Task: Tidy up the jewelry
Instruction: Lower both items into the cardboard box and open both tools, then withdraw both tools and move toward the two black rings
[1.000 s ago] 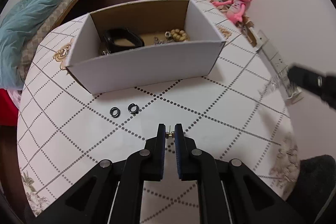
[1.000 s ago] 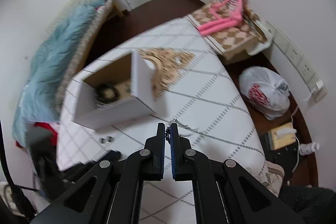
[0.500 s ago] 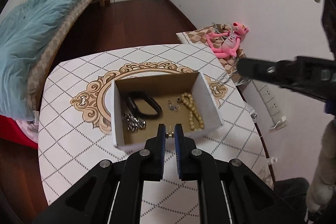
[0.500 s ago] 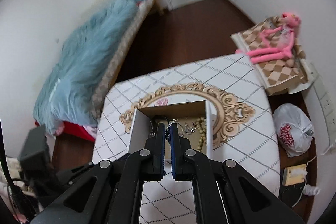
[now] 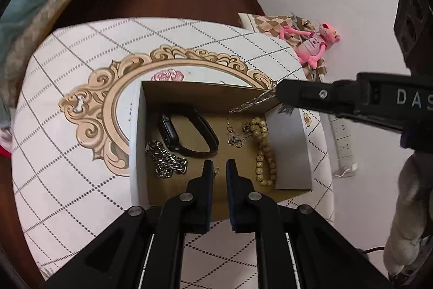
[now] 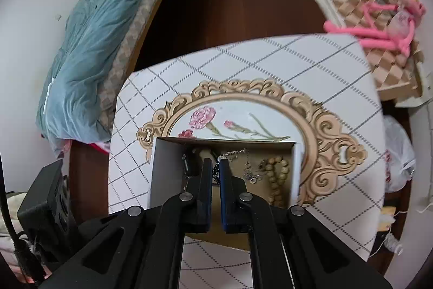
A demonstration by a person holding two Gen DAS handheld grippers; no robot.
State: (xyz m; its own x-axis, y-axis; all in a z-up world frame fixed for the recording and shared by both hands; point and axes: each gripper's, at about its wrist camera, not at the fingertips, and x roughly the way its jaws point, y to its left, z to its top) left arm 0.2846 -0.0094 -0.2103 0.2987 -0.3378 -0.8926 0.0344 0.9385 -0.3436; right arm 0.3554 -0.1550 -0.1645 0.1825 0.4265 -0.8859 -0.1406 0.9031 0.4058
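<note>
Over the open white cardboard box [image 5: 136, 142] with its brown inside, both grippers hang, looking down. The left gripper [image 5: 219, 167] has its fingers drawn narrow, a tiny gold earring [image 5: 216, 171] at the inner face of the left finger; whether it is truly pinched I cannot tell. The right gripper [image 6: 215, 165] is closed to a slit on a thin silver chain necklace [image 5: 253, 101] that trails from its tips (seen best from the left camera) down toward the box floor. Inside the box lie a black smart wristband [image 5: 186, 133], a chunky silver link chain [image 5: 165, 160] just beside it at the left wall, a wooden bead bracelet [image 5: 263, 151] along the right wall, and small silver pieces [image 5: 236, 138] between band and beads. The box stands on a white diamond-patterned table [image 5: 67, 167] with a gold ornate oval frame print [image 5: 92, 110].
</note>
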